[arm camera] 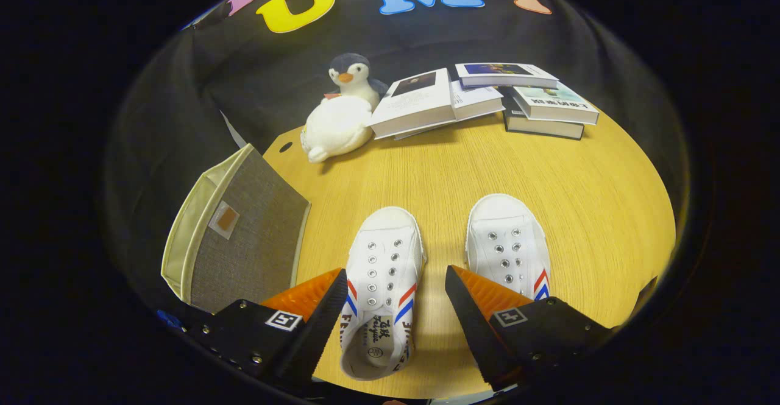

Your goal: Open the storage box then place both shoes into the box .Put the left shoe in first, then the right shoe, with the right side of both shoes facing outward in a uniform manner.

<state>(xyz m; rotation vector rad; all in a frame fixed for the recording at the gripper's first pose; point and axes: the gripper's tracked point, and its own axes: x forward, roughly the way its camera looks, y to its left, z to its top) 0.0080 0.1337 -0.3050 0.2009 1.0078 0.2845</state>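
Observation:
Two white canvas shoes with red and blue side stripes stand on the wooden table [487, 167], toes pointing away. The left shoe [381, 271] lies between my fingers, its heel opening under the gap. The right shoe [506, 240] stands just ahead of my right finger [481, 298], which covers its heel. My gripper [395, 283] is open wide above the left shoe and presses on nothing. A grey fabric storage box [244, 234] with a cream rim and a small tan tag sits beside my left finger [304, 301], its lid side closed.
A plush penguin [341, 112] sits at the table's far edge beyond the box. Several books [487, 97] lie stacked and spread at the far side beyond the shoes. The table's rounded edge curves down the right side.

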